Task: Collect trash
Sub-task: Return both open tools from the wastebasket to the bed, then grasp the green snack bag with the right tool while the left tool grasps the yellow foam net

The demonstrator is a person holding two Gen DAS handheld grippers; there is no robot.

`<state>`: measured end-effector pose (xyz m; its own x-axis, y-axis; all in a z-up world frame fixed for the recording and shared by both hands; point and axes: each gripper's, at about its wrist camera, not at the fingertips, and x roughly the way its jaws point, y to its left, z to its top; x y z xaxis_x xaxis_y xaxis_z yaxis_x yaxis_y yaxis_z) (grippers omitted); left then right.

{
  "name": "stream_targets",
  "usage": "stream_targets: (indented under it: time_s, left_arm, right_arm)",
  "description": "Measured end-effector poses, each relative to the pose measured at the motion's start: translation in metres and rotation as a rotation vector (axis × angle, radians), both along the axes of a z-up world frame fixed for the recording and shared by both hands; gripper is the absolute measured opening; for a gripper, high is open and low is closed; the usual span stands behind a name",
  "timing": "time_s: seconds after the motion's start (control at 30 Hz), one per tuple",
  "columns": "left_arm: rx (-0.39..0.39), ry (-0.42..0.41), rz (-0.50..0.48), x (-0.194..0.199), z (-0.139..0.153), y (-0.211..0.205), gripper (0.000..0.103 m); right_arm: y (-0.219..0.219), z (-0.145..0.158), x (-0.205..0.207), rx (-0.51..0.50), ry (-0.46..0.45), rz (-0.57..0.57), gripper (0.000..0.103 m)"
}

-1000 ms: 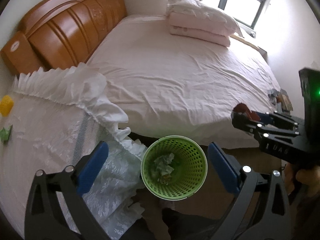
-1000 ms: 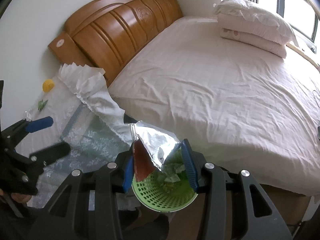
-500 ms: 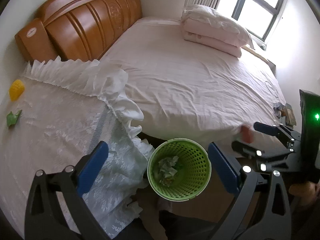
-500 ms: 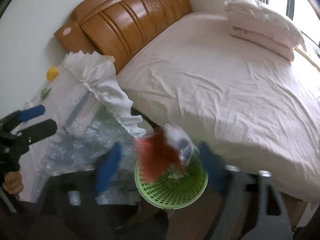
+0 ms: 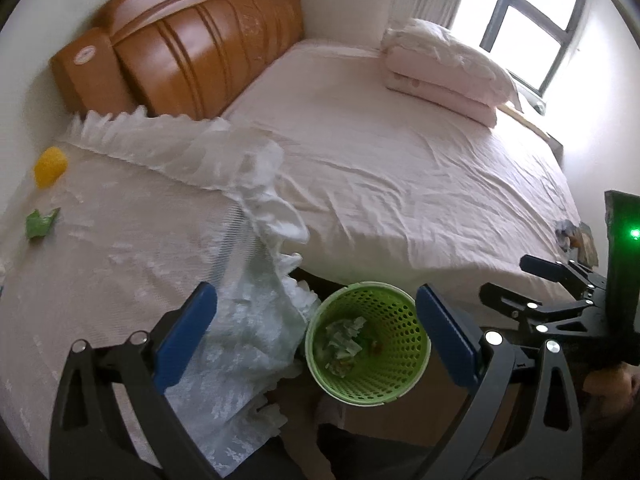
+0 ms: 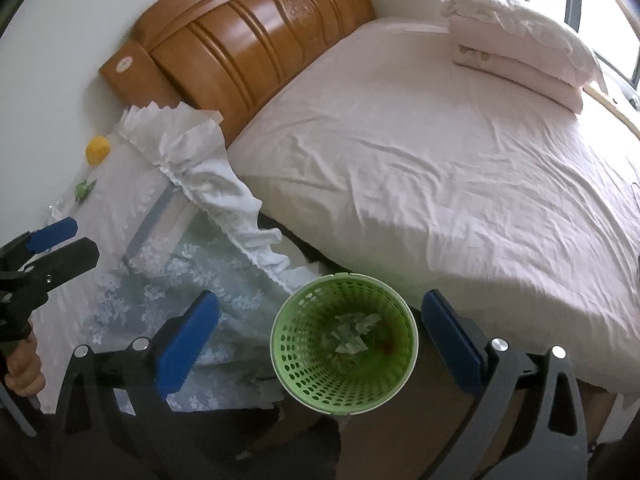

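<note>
— What does the green basket (image 6: 344, 346) look like?
— Round, perforated plastic, standing upright on the floor beside the bed's edge, mouth open upward.
— Anything inside?
— Crumpled pale-green and white wrappers (image 6: 352, 334) lie at the bottom, with a dark reddish scrap beside them.
— Other trash?
— A small crumpled green wrapper (image 5: 40, 222) and a yellow lump (image 5: 50, 166) lie apart on the lace-covered surface, near the wall.

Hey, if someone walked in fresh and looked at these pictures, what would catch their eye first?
Probably the bright green perforated bin on the floor at the bed's edge, with crumpled scraps inside, framed by the open right gripper above it. Next, the big bed with its glossy wooden headboard. Then the yellow object and a green scrap on the lace-covered surface beside the bed.
</note>
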<state>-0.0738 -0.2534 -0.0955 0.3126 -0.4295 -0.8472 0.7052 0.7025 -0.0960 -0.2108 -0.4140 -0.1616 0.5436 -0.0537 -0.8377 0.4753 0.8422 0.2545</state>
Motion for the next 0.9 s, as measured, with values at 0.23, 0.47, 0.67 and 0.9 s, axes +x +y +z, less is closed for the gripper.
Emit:
stream_targets:
  time_s: [0.23,0.47,0.67,0.9]
  left_arm:
    - [0.000,-0.035,0.171,0.020,0.009,0.059,0.095]
    - [-0.003,-0.019,0.407,0.049,0.006,0.146,0.095]
    - [-0.003,0.012,0.571,0.069,-0.003,0.215,0.095]
    - [0.015,0.020,0.644,0.089,-0.011,0.261,0.095]
  right_arm:
    - [0.019,0.010,0.032,0.001,-0.016,0.091,0.101]
    - [0.065,0.014,0.093,-0.003,-0.006,0.258,0.101]
    - [0.108,0.014,0.131,-0.003,-0.004,0.362,0.101]
    - [0.161,0.014,0.184,0.011,0.002,0.484,0.101]
